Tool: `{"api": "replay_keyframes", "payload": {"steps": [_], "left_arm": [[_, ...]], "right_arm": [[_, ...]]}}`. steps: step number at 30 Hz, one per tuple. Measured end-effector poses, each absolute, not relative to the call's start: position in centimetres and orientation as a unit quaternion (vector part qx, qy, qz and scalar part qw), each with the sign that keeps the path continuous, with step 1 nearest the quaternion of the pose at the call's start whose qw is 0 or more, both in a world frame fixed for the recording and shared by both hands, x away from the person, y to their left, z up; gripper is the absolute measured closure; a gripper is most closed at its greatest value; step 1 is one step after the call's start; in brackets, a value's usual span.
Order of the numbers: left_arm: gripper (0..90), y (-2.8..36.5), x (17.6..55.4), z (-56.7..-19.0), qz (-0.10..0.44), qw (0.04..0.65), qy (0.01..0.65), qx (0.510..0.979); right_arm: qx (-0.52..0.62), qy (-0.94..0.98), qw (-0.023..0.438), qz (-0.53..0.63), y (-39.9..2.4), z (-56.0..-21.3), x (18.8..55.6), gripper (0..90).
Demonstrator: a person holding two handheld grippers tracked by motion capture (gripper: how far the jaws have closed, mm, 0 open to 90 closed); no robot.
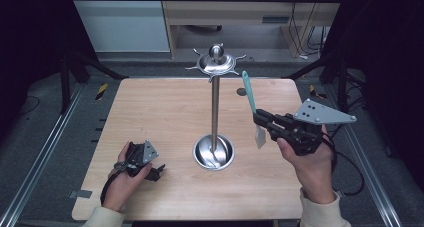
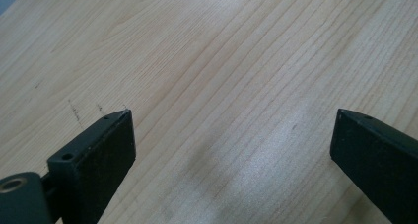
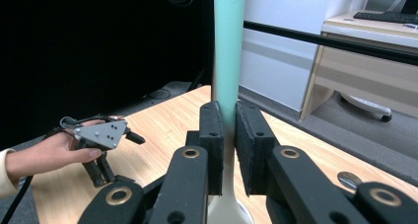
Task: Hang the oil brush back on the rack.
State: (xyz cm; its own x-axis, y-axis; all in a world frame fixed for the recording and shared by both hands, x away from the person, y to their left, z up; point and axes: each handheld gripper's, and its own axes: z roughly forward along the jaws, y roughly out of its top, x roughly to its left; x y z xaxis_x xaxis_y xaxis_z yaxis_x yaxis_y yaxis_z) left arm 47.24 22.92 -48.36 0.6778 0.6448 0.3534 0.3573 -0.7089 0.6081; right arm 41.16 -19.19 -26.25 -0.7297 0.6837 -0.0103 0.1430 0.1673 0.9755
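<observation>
A steel utensil stand [image 1: 215,107] stood at the middle of the wooden desk [image 1: 165,112], its round base [image 1: 214,152] toward the near edge and its hooked crown [image 1: 216,62] over the far edge. The right hand-held gripper [image 1: 260,118] was clamped on a teal-handled spatula [image 1: 252,107], held upright just beside the pole. The left hand-held gripper [image 1: 156,171] rested near the near left corner.
</observation>
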Motion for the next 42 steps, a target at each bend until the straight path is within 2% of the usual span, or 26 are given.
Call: {"api": "replay_keyframes", "payload": {"steps": [42], "left_arm": [[3.1,22.9,47.2,-48.4,0.284,0.253,0.284,0.88]], "right_arm": [[0.296,0.733,0.22,0.572,-17.6,-27.1,42.6,82.2]]}}
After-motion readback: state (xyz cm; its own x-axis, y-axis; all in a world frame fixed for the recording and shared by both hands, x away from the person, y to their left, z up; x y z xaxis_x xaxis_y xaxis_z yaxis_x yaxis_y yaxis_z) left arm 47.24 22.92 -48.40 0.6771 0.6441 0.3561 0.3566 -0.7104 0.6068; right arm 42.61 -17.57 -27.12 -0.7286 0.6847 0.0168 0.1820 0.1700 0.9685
